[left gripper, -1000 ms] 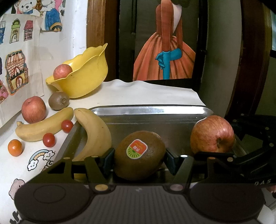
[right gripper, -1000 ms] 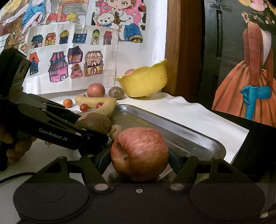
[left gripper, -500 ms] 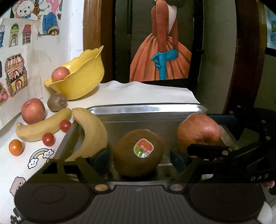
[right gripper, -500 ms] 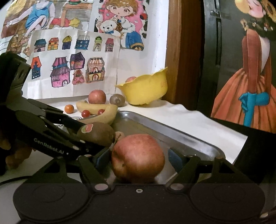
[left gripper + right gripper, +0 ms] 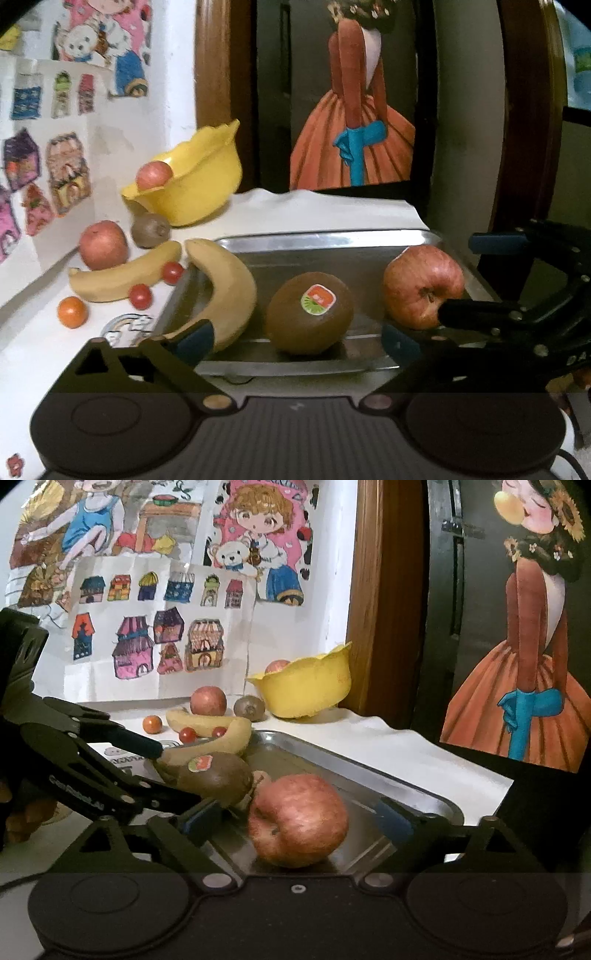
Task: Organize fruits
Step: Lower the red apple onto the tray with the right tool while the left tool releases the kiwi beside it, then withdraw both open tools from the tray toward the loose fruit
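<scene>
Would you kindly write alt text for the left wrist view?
The open left gripper frames a stickered kiwi lying free in a metal tray, between a banana and a red apple. More fruit and a yellow bowl sit behind on the left.

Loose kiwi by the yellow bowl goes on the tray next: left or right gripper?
Left, probably. The left gripper is open and sits nearer the loose kiwi; the right gripper, also open, sits at the tray's far side.

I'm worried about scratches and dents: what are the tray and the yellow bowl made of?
The tray looks like bare metal, likely steel: grey, glossy rim with mirror-like glints. The yellow bowl looks like moulded plastic: uniform opaque colour, thin wavy rim, soft sheen; I can't be sure.
</scene>
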